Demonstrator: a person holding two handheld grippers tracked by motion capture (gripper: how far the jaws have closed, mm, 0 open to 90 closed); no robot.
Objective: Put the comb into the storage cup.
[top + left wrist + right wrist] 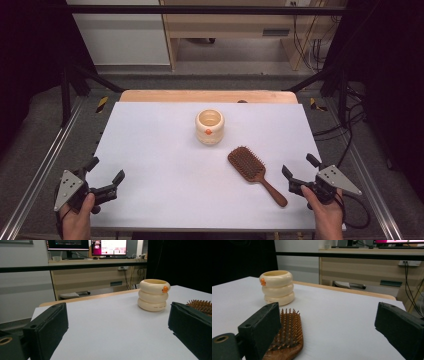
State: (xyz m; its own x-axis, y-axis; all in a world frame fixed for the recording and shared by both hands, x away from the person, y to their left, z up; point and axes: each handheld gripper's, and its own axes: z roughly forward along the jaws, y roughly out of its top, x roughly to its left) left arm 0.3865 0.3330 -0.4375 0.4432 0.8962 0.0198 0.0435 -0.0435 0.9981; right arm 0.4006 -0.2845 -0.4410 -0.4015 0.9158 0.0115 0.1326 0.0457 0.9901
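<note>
My right gripper (300, 176) hangs at the near right corner of the white table (150, 165), jaws spread wide, nothing between them. My left gripper (106, 176) hangs at the near left corner in the same condition: wide open, empty.

The wooden hairbrush (254, 173) lies flat, bristles up, just left of my right gripper and well apart from my left one. Its long axis runs on a diagonal: head toward the table's middle, handle (273, 192) pointing back toward the near right edge, its end close beside my right jaws. In the right gripper view the brush head (287, 340) sits low, partly behind my left-hand jaw.

The cream ringed pot (209, 126) stands upright beyond the brush head, apart from it (opening up, small orange mark on its side).

Judgement: the right gripper is the nearer one, and it should close across the handle, square to that diagonal.
</note>
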